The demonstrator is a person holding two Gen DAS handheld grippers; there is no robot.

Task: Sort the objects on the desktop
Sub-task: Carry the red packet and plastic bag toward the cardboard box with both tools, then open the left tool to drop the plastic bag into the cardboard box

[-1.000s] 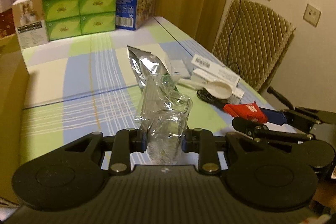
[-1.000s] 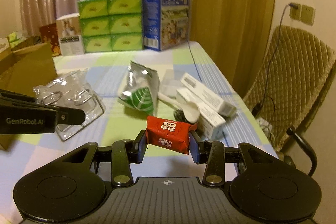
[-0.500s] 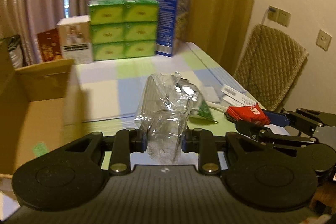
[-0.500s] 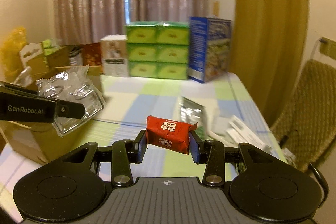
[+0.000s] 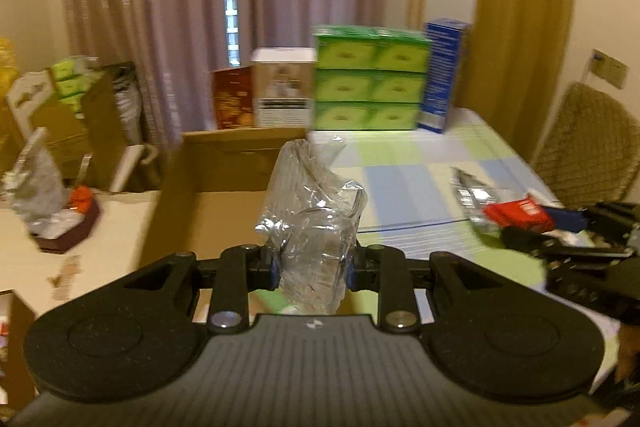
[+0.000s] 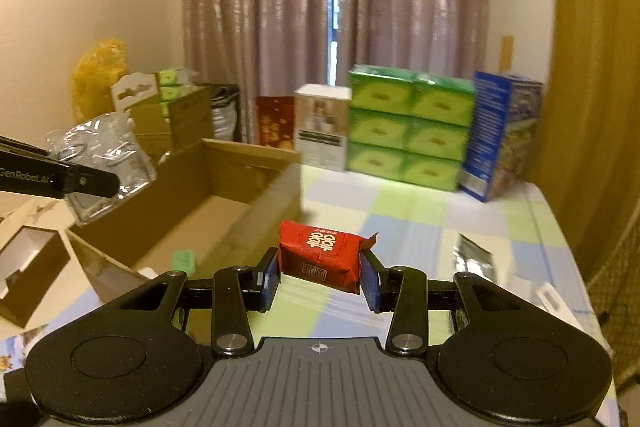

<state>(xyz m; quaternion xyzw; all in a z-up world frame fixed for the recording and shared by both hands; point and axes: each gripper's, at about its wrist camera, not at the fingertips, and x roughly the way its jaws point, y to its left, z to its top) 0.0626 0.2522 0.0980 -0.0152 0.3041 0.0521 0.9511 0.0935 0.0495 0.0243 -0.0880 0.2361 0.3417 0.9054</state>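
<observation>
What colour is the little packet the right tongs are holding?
Red, with white characters on top. The packet shows best in the right wrist view.

Red packet [image 6: 322, 254], clear crinkled bag [image 5: 314, 223], green stacked boxes [image 6: 408, 131], checked pastel tablecloth [image 6: 420, 203].

Left gripper [image 5: 312, 269] raised, pointing forward and slightly down, jaws clamped on a crumpled clear plastic bag [image 5: 312, 223]. Right gripper [image 6: 319, 277] level beside it on the right, tilted a little downward, jaws pinching a red packet [image 6: 320, 251] by both ends.
</observation>
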